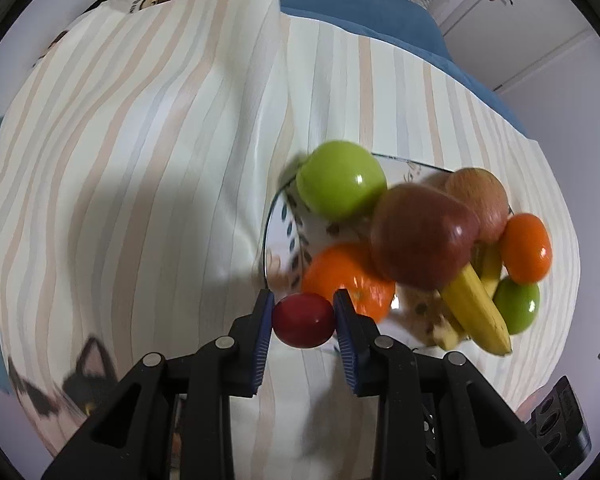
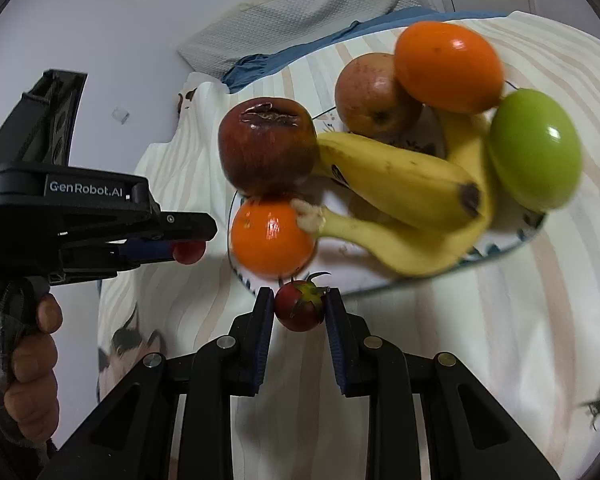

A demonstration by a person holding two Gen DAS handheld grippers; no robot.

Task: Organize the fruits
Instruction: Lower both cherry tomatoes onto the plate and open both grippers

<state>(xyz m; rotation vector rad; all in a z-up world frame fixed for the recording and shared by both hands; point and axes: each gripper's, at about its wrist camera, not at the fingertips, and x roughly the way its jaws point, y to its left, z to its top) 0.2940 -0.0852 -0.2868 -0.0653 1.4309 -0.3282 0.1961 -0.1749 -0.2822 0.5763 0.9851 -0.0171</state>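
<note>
A patterned plate [image 1: 278, 224] [image 2: 512, 240] on the striped cloth carries a pile of fruit: a green apple [image 1: 340, 186] [image 2: 536, 148], a dark red apple [image 1: 422, 236] [image 2: 266, 146], a paler apple [image 1: 480, 200] [image 2: 374, 94], oranges [image 1: 348, 284] [image 2: 272, 238], bananas [image 1: 476, 312] [image 2: 400, 176]. My left gripper [image 1: 304, 314] is shut on a small red cherry tomato [image 1: 304, 320], just short of the plate's near rim. My right gripper [image 2: 300, 308] is shut on a cherry tomato with a green stalk [image 2: 302, 306], at the plate's near edge. In the right wrist view the left gripper [image 2: 188, 250] shows from the side, with its tomato [image 2: 190, 252].
The striped cloth [image 1: 160, 160] covers a bed with a blue sheet [image 1: 352, 4] and a grey pillow [image 2: 300, 20] at the far end. A person's hand [image 2: 32, 360] holds the left gripper's handle. White wall and cupboard doors [image 1: 540, 40] lie beyond.
</note>
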